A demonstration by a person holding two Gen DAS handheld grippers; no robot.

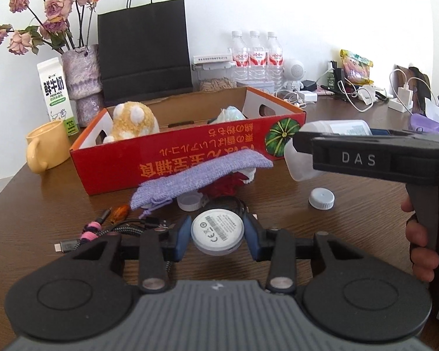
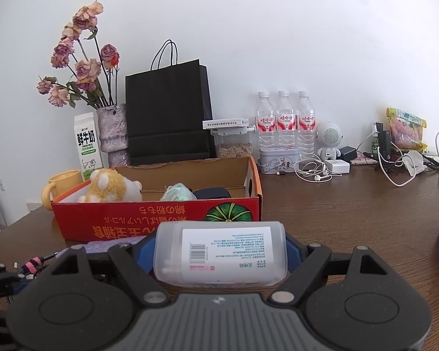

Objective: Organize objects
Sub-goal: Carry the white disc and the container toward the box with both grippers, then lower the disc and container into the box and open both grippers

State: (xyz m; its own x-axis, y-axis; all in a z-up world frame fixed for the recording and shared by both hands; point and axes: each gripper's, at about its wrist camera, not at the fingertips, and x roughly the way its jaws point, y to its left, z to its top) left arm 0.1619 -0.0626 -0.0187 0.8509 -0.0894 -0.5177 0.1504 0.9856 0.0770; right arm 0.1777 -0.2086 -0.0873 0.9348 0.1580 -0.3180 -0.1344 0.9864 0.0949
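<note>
Low in the left wrist view, the left gripper (image 1: 217,238) has its blue fingers (image 1: 181,239) clamped on a smooth white disc (image 1: 217,234) above the wood-grain surface (image 1: 351,234). Only the right wrist view shows the right gripper (image 2: 219,253) gripping a frosted plastic bottle (image 2: 219,253) sideways. Further up stands the red cardboard box (image 2: 125,222), holding a fluffy toy (image 2: 108,190).

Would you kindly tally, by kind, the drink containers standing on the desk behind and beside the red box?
Water bottles: 3
Milk carton: 1
Yellow mug: 1
Total: 5
</note>
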